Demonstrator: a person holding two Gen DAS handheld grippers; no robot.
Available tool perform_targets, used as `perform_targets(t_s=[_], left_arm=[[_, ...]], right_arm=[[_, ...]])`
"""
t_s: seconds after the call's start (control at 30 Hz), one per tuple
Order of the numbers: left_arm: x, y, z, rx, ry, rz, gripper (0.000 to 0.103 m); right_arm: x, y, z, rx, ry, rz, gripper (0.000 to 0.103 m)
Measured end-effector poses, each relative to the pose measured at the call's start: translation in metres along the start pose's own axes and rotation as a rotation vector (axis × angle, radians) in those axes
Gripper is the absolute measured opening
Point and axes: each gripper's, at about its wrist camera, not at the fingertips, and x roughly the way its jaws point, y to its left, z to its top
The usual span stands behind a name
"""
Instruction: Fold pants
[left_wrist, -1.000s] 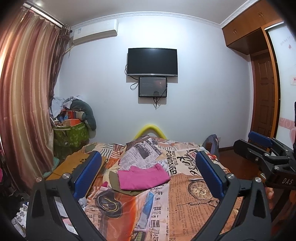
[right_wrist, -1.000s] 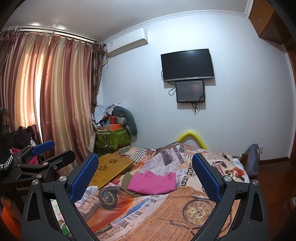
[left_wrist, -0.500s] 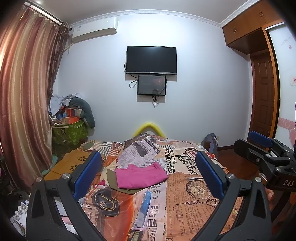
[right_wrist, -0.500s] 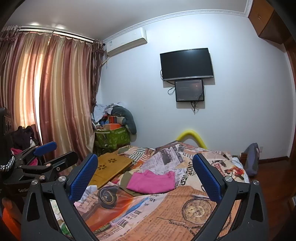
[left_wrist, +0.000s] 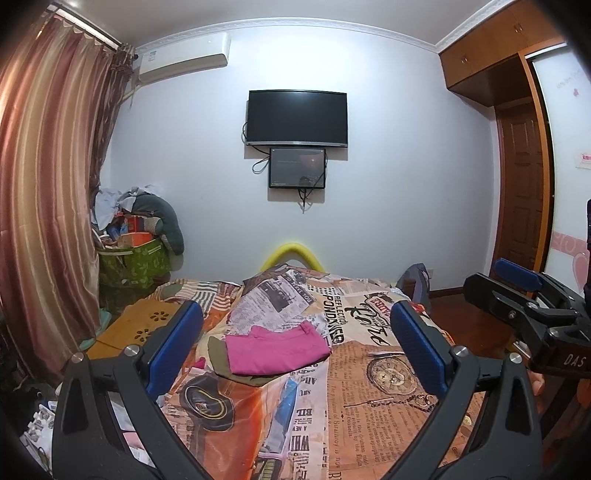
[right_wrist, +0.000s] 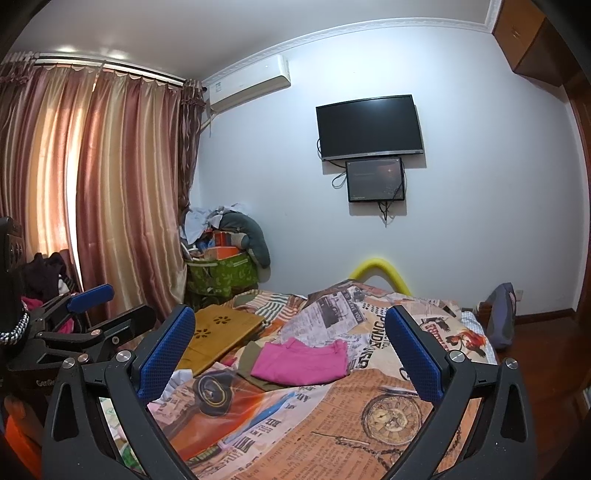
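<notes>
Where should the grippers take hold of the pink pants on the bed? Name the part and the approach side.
Grip the pink pants at the two near corners, coming from the near bedside over the bedspread. They lie flat atop an olive garment, so pinch only the pink layer.

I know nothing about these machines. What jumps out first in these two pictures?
Up close, two pairs of black tongs with blue pads frame each view, the left tongs and right tongs, both open and empty. Between them, mid-bed, bright pink pants lie folded atop an olive garment on the newspaper-print bedspread. On the far wall hangs a dark TV, with striped curtains at the left.
</notes>
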Motion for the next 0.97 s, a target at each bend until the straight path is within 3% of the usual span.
perform_targets(t_s=[0.97], left_arm=[[0.0027,0.0026,-0.0034,-0.008,0.019,-0.038,0.103]], right_arm=[[0.0003,-0.0024,-0.0036,0.013,0.006,-0.001,0.102]])
